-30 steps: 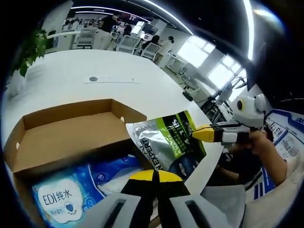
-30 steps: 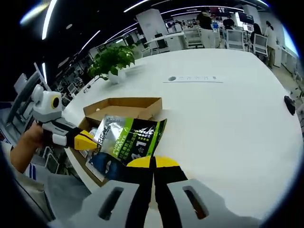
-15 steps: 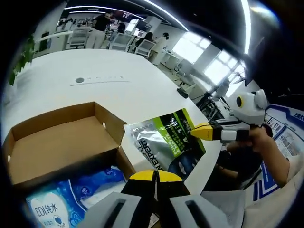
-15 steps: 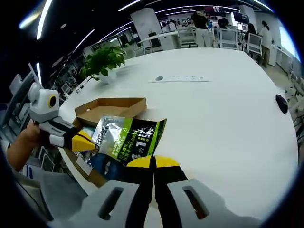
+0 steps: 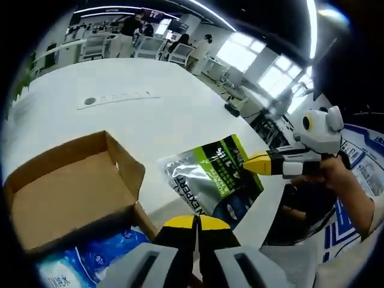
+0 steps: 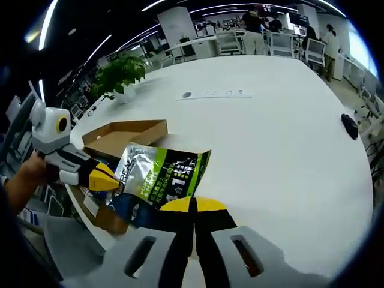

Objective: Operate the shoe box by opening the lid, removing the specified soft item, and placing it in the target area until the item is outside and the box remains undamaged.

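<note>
A silver, green and dark blue soft pouch [image 5: 211, 179] hangs above the white table [image 5: 150, 120], held at two edges. My right gripper [image 5: 259, 163] comes in from the right in the left gripper view, shut on the pouch's green side. In the right gripper view its own jaws [image 6: 193, 204] pinch the pouch [image 6: 159, 180] at its near edge. My left gripper [image 5: 195, 222] is shut at the pouch's silver corner; its yellow tip [image 6: 103, 178] meets the pouch's left edge. The open cardboard shoe box [image 5: 69, 189] lies to the left with a blue wipes pack [image 5: 90, 264] inside.
A potted plant [image 6: 120, 75] stands at the table's far edge beyond the box [image 6: 123, 133]. A flat socket strip [image 6: 210, 94] and a small black object [image 6: 348, 123] lie on the table. Chairs and people are far behind. A hand [image 5: 339, 180] grips the right tool.
Both grippers have carried the pouch sideways off the box and over bare table. In the left gripper view the box and wipes pack have slid toward the left and bottom.
</note>
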